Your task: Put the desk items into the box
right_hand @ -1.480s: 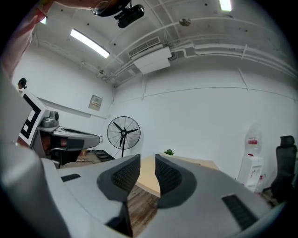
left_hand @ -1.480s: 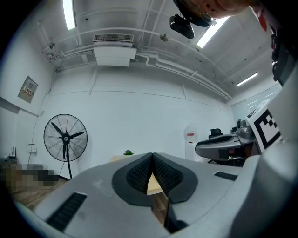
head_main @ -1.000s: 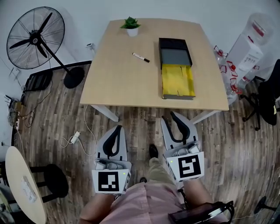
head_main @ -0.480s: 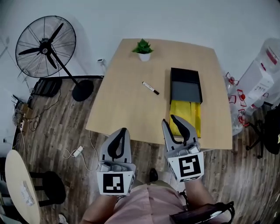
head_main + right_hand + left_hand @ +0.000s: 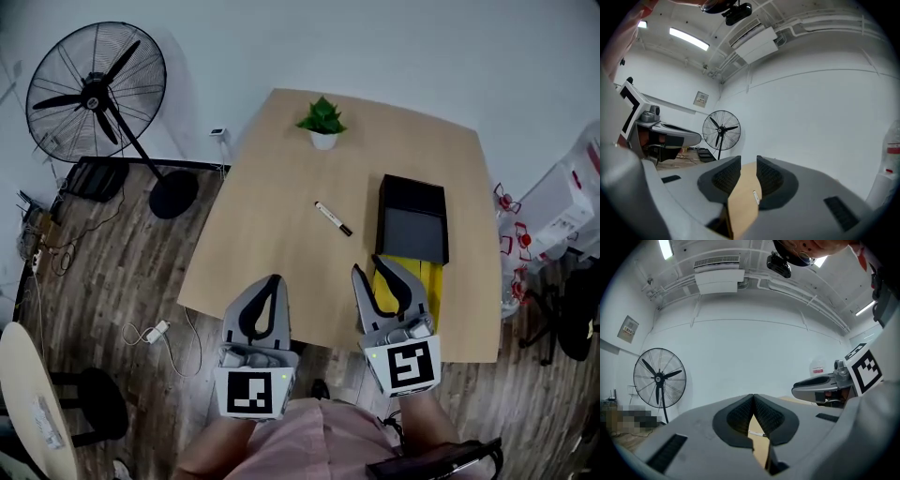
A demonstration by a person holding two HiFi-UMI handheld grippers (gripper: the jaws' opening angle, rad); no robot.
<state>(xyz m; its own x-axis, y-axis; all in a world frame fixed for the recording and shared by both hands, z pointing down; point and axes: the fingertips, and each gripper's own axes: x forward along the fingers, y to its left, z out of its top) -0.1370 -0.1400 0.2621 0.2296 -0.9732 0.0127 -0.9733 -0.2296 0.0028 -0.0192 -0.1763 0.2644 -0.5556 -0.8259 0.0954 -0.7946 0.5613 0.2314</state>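
One standing fan point(image 5: 94, 94) is on the wooden floor at the far left, clear of the single desk point(image 5: 272, 244). The left gripper point(image 5: 271, 284) shows over the desk's near edge; its jaws meet at the tips with nothing between them. On the far side of the desk stands one small potted plant point(image 5: 323, 122). Nearer, towards the middle, lies one marker point(image 5: 333, 218), set at a slant and well apart from both grippers. The right gripper point(image 5: 370, 266) has its jaws a little apart and empty, with only the desktop and the marker seen through the gap. Just right of the marker sits one black box point(image 5: 412, 225), open on top. A yellow part point(image 5: 427, 277) adjoins its near side, partly covered by the right gripper in the head view.
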